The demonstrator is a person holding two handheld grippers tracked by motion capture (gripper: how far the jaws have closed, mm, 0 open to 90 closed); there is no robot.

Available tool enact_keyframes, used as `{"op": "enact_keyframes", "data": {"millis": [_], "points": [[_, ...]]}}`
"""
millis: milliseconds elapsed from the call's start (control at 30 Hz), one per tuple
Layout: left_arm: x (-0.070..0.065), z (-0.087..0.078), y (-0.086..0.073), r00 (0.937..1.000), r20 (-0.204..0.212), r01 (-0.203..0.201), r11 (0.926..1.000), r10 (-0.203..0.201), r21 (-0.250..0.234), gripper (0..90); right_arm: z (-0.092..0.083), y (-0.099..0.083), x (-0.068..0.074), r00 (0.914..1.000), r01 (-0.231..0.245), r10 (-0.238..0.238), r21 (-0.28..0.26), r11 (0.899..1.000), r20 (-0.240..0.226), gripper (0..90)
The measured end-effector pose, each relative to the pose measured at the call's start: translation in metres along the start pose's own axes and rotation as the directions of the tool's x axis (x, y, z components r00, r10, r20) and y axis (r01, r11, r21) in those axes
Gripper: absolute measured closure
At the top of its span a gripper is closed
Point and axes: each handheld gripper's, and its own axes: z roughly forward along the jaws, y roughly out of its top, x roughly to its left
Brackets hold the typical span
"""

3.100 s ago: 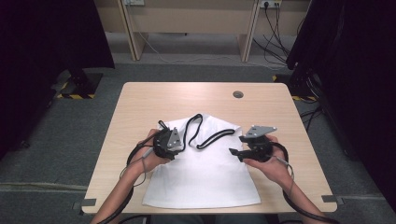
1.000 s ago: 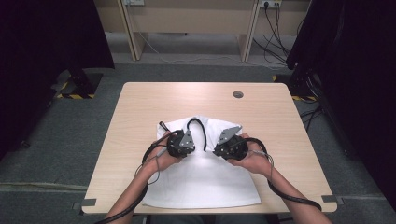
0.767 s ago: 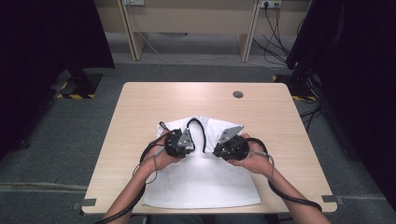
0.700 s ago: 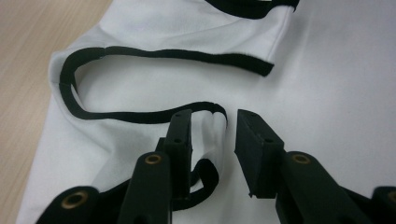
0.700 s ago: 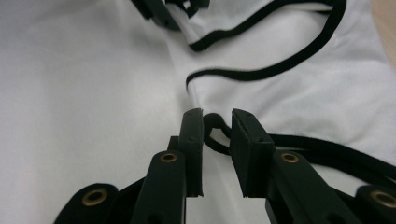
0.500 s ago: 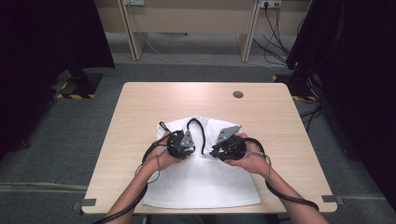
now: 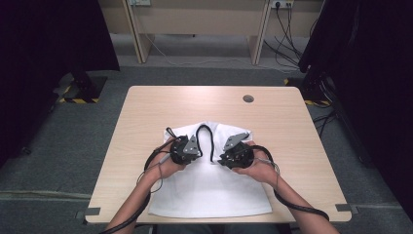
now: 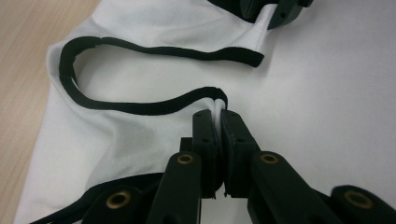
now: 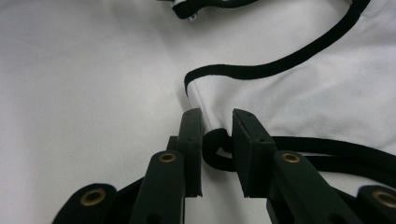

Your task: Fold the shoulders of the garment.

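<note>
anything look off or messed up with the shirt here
Nothing looks damaged. The white garment lies flat except at its far end, where the black-trimmed straps are rumpled and bunched. The left tool pinches a fold there; the right tool straddles the trim, its jaws apart.

White garment point(image 7: 209, 187) looks like soft matt cloth with black trim point(image 8: 140, 106); counter point(image 7: 146, 112) is pale wood-look laminate, jaws are matt black plastic.
</note>
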Motion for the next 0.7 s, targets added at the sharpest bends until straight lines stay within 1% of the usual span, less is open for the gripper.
{"op": "enact_keyframes", "data": {"millis": [33, 167, 300, 367, 433, 500, 567, 633, 700], "points": [[-0.001, 0.001, 0.0, 0.9999, 0.009, -0.006, 1.0, 0.005, 0.007, 83.4, 0.0, 0.0, 0.0, 1.0, -0.002, 0.002, -0.004, 1.0, -0.001, 74.1], [-0.004, 0.007, 0.001, 0.999, 0.042, -0.011, 0.9999, 0.01, 0.008, 80.8, -0.001, 0.001, 0.0, 0.9999, -0.009, 0.009, -0.006, 1.0, -0.01, 74.7], [-0.005, 0.013, 0.0, 0.9984, 0.056, 0.002, 1.0, -0.002, -0.001, 79.5, 0.0, 0.001, 0.002, 0.9999, -0.004, 0.004, -0.002, 1.0, -0.015, 77.5], [-0.005, 0.012, 0.0, 0.998, 0.063, 0.001, 1.0, -0.001, 0.0, 78.1, 0.0, 0.002, 0.002, 0.9998, -0.005, 0.005, -0.003, 1.0, -0.02, 77.5], [-0.006, 0.008, 0.001, 0.9975, 0.071, 0.001, 1.0, -0.001, -0.009, 74.5, -0.001, 0.002, 0.002, 0.9996, -0.008, 0.008, -0.007, 1.0, -0.026, 77.5], [-0.005, 0.001, 0.002, 0.9976, 0.068, 0.011, 0.9995, -0.009, -0.029, 71.5, -0.004, 0.002, 0.002, 0.9993, -0.016, 0.015, -0.022, 1.0, -0.034, 77.8], [-0.003, -0.005, 0.002, 0.9985, 0.053, 0.017, 0.999, -0.015, -0.042, 69.8, -0.007, 0.003, 0.0, 0.9989, -0.027, 0.026, -0.041, 0.999, -0.04, 78.3], [-0.001, -0.005, 0.002, 0.9994, 0.032, 0.016, 0.9997, -0.015, -0.021, 68.5, -0.009, 0.004, 0.0, 0.9989, -0.03, 0.028, -0.044, 0.999, -0.037, 77.4], [-0.001, -0.001, 0.0, 0.9993, 0.034, 0.015, 0.9999, -0.015, -0.004, 67.2, -0.006, 0.004, 0.0, 0.9994, -0.015, 0.013, -0.038, 0.999, -0.031, 74.5]]}}
